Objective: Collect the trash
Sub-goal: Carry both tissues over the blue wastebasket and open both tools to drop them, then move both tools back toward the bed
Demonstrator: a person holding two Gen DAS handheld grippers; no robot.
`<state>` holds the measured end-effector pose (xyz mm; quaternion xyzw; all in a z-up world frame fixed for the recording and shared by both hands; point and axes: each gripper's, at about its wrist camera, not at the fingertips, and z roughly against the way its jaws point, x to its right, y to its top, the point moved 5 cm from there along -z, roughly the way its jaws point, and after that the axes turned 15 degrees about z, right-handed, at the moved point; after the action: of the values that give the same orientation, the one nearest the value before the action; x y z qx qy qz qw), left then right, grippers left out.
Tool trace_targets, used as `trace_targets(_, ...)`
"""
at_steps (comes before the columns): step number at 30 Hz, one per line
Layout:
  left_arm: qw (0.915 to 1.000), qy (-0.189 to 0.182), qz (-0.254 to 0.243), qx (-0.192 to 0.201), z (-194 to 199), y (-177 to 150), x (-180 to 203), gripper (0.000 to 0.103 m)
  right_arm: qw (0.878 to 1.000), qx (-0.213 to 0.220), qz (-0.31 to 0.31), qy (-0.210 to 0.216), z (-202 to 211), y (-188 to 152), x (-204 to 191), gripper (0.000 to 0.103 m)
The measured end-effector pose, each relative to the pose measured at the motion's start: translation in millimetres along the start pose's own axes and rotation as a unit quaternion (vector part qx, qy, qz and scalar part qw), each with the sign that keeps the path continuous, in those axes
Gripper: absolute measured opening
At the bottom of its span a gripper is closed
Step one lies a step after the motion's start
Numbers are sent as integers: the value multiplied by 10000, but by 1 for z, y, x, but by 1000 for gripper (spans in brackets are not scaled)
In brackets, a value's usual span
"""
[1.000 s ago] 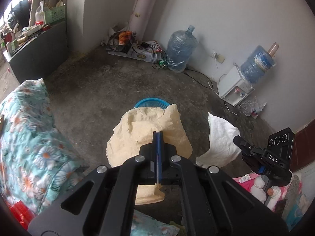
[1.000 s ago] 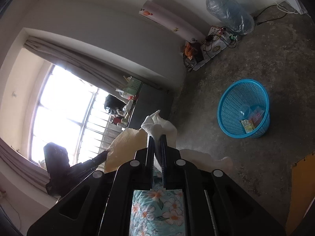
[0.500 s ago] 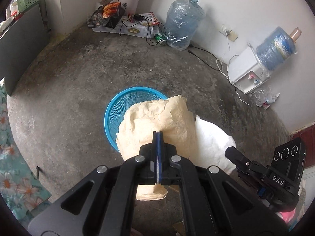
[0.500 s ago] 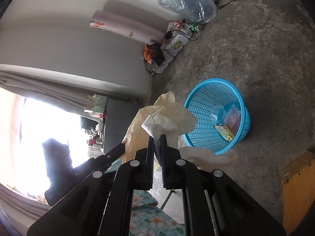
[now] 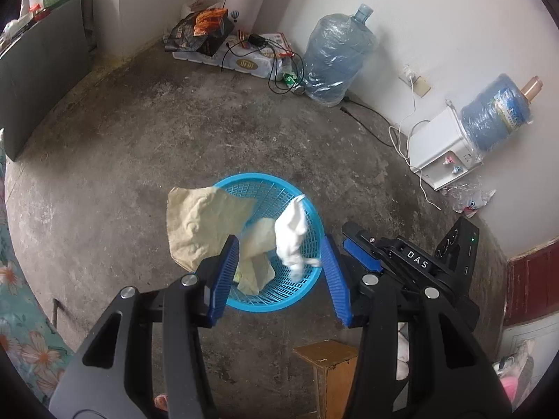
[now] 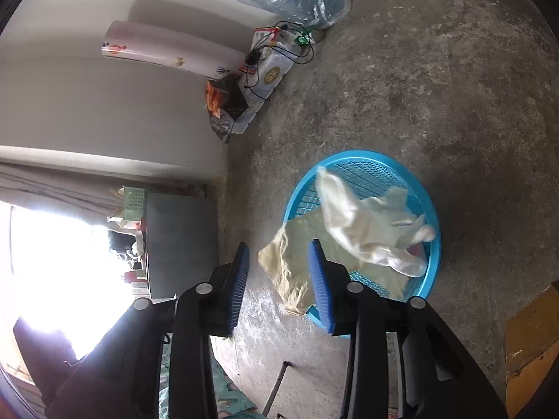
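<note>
A blue plastic mesh basket stands on the concrete floor; it also shows in the right wrist view. A cream crumpled paper hangs over its left rim, partly inside. A white tissue drops into the basket. My left gripper is open and empty just above the basket. My right gripper is open and empty above the basket's left rim; it also shows at the right of the left wrist view.
A wooden stool stands just in front of the basket. A water jug, boxes with cables and a water dispenser line the far wall. A flowered bedspread lies at the left. A dark cabinet stands at far left.
Both grippers opened and let go. The cream paper and the white tissue fell from the jaws onto and into the blue basket. Both cameras moved closer above the basket.
</note>
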<state>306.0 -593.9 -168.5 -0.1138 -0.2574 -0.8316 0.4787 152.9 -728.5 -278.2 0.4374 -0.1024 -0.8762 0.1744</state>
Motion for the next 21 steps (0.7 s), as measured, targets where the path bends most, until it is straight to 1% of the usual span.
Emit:
trace_targets(1, 10000, -44, -29, 48, 11, -1, 0, 46, 9999, 54, 123, 23, 3, 0, -4, 44)
trace_targets(2, 9999, -75, -38, 95, 22, 0, 0, 46, 9997, 71, 219, -14, 5, 1, -5, 45)
trace_targets(4, 9997, -171, -13, 189, 47, -1, -3, 46, 9994, 123, 317, 12, 14, 1, -10, 45)
trace_targets(7, 9987, -390, -74, 314, 92, -6, -7, 47, 9983, 277, 509, 96, 37, 0, -25, 45)
trace_targets(9, 9976, -494, -220, 435, 126, -14, -10, 51, 9960, 369, 790, 189, 54, -5, -41, 45)
trace_targets(11, 9965, -524, -357, 550, 158, -24, -14, 53, 9925, 310, 1180, 90, 63, -10, -57, 45)
trace_targets(13, 9960, -552, -370, 603, 187, -35, -23, 56, 9887, 78, 1498, 8, 61, -17, -72, 45)
trace_targets(16, 9969, -375, -206, 656, 227, -51, -47, 61, 9836, -437, 1751, -62, 42, -32, -89, 45)
trace_targets(18, 9973, -292, -147, 659, 254, -63, -66, 63, 9780, -834, 1902, -186, 21, -44, -97, 45)
trace_targets(21, 9967, -118, -3, 802, 295, -79, -100, 69, 9670, -1394, 2108, -316, -21, -58, -106, 45)
